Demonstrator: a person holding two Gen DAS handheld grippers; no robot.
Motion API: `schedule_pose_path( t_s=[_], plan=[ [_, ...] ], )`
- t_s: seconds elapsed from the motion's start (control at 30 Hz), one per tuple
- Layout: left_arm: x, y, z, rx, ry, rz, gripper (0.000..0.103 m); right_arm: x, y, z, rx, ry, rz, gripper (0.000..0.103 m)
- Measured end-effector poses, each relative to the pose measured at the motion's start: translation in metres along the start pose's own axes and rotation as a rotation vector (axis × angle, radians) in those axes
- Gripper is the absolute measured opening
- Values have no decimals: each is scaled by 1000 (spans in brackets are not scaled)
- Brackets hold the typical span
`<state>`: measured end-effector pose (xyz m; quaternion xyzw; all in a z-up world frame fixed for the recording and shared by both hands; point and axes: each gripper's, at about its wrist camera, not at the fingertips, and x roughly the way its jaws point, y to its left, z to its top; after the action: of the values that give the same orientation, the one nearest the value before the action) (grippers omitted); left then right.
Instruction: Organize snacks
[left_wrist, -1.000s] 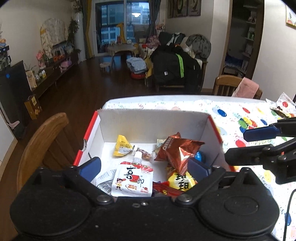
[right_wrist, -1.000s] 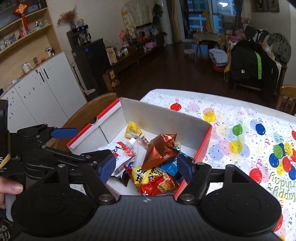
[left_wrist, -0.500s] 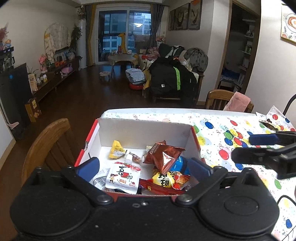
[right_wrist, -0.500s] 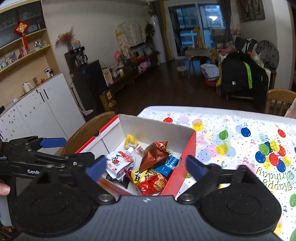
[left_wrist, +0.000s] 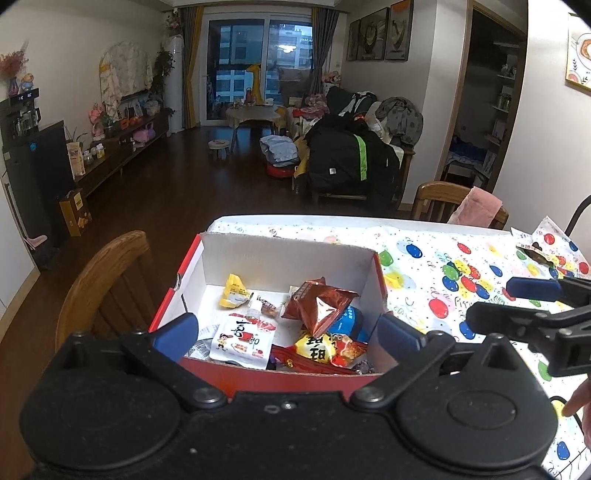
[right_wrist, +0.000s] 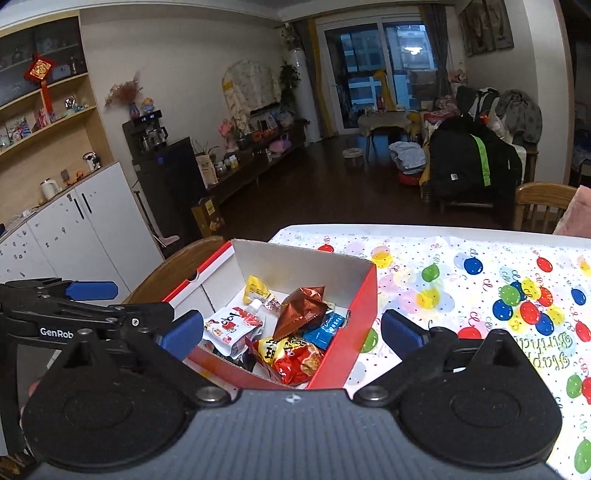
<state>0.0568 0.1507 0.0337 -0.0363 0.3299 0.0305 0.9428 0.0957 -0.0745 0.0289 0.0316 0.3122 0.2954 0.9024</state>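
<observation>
1. The left tongs (left_wrist: 286, 330) hang above the near edge of a red-and-white cardboard box (left_wrist: 284, 254), spread wide with nothing between the blue pads.
2. The right tongs (right_wrist: 291, 328) hover just beside the same box on its right, also spread wide and empty; in the left wrist view they show at the right edge (left_wrist: 517, 302) over the table.
3. The box stands at the left end of the table (right_wrist: 461, 243), which is covered by a balloon-print cloth (left_wrist: 443, 273) — a wooden chair (left_wrist: 107, 269) stands against the box's left side.
4. Inside the box lies a loose heap of snacks:
   - a shiny brown foil bag (left_wrist: 319, 304) sits on top, near the middle;
   - a white spouted pouch with red print (left_wrist: 242, 338) lies at the near left;
   - a yellow-and-red chip bag (right_wrist: 291, 356) lies at the near right, touching the brown bag;
   - a blue packet (right_wrist: 327, 326) is partly hidden under the brown bag;
   - a small yellow packet (left_wrist: 232, 291) rests near the far wall, apart from the heap.
5. A fingertip (left_wrist: 578, 402) of the person shows at the lower right of the left wrist view.
6. Beyond the table, a second wooden chair carries a pink cloth (left_wrist: 476, 210) — the living room behind is dim.
</observation>
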Motion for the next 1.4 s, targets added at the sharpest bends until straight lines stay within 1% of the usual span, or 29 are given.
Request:
schedule_pose_path(
  t_s=[0.33, 0.83, 1.4],
  plan=[
    [-14, -10, 1, 1, -22, -19, 103, -11, -2, -10, 23, -4, -32, 103],
    [-18, -18, 5, -11, -13, -35, 103, -21, -7, -13, 39, -24, -77, 103],
    [-14, -20, 1, -6, -9, -48, 103, -14, -5, -8, 54, -13, -70, 103]
  ],
)
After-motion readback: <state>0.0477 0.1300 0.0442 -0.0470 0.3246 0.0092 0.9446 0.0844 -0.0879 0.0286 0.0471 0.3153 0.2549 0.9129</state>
